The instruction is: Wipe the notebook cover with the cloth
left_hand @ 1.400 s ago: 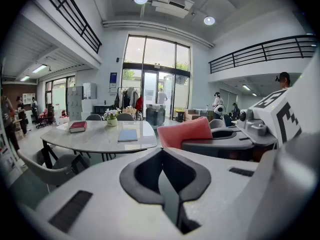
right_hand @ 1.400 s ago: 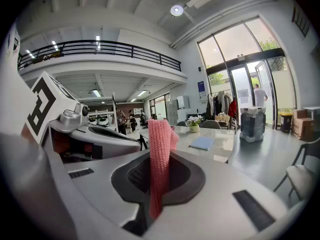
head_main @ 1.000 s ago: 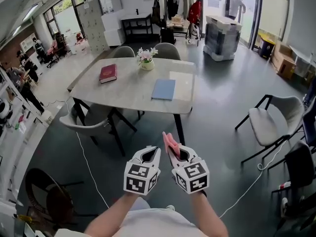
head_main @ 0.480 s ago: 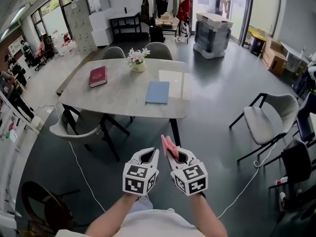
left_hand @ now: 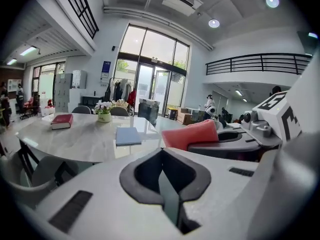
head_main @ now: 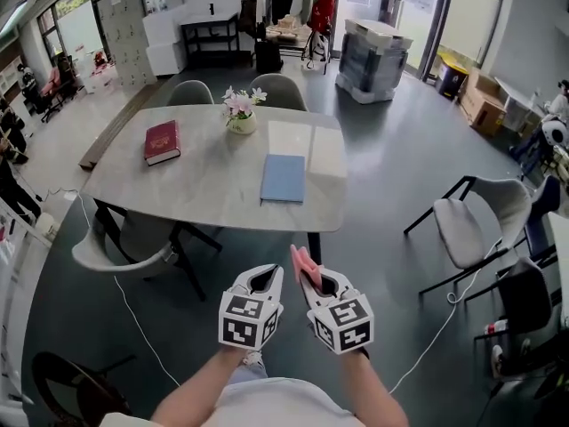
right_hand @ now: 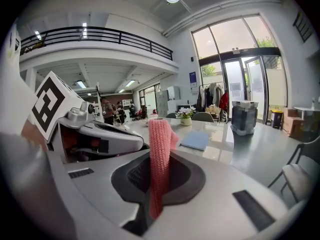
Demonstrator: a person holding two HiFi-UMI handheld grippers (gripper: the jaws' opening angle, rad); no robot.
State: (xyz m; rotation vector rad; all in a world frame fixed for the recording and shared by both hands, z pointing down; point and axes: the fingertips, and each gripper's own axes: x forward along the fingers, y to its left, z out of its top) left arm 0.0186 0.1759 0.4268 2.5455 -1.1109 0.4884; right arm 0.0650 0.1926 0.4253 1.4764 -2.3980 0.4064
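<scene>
1. The right gripper (head_main: 313,279) is seen clamped on the cloth (head_main: 302,262), a pink knitted strip that is held in the jaws and stands up out of them (its upper end flops slightly to one side in the right gripper view).
2. The left gripper (head_main: 265,279) is seen with its jaws closed together, and nothing is held between them.
3. The notebook (head_main: 284,178) is found lying flat on the table (head_main: 178,189), toward its near right part and close to the near edge, apart from the red book (head_main: 162,141) and the flower pot (head_main: 238,114).
4. The notebook lies straight ahead of both grippers and well apart from them, with bare floor in between. Its long axis runs away from the person, roughly in line with the approach. Neither hand is clearly nearer, so the reach is judged to fall to the right one, since the cloth is carried there.
5. The cover is seen as plain pale blue, closed and flat; no marks can be made out from here.
</scene>
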